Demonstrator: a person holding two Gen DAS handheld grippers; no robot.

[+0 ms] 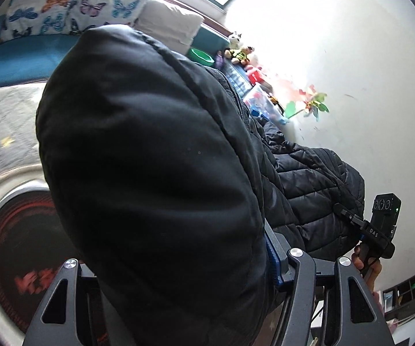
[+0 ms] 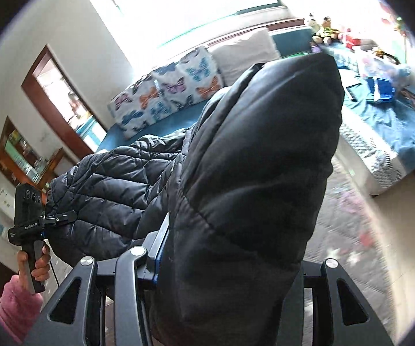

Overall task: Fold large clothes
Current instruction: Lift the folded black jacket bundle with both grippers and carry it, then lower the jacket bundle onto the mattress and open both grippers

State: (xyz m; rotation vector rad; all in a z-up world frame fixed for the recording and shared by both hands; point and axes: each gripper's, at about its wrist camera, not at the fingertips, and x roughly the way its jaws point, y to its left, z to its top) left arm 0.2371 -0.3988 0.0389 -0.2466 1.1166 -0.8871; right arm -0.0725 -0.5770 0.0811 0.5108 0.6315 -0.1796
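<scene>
A black quilted puffer jacket [image 1: 155, 150] hangs in the air between my two grippers. It fills the middle of the left wrist view and of the right wrist view [image 2: 253, 155]. My left gripper [image 1: 253, 262] is shut on one part of the jacket; its fingertips are hidden in the fabric. It also shows from the outside in the right wrist view [image 2: 63, 217], clamped on the jacket's edge. My right gripper [image 2: 175, 253] is shut on another part of the jacket. It shows in the left wrist view [image 1: 344, 212], clamped on the quilted edge.
A teal sofa [image 2: 178, 118] with butterfly cushions [image 2: 167, 92] stands behind. A bed with a blue cover [image 2: 386, 127] holds toys and bags. A round table [image 1: 11, 230] lies below left. A patterned floor [image 2: 348, 230] lies below.
</scene>
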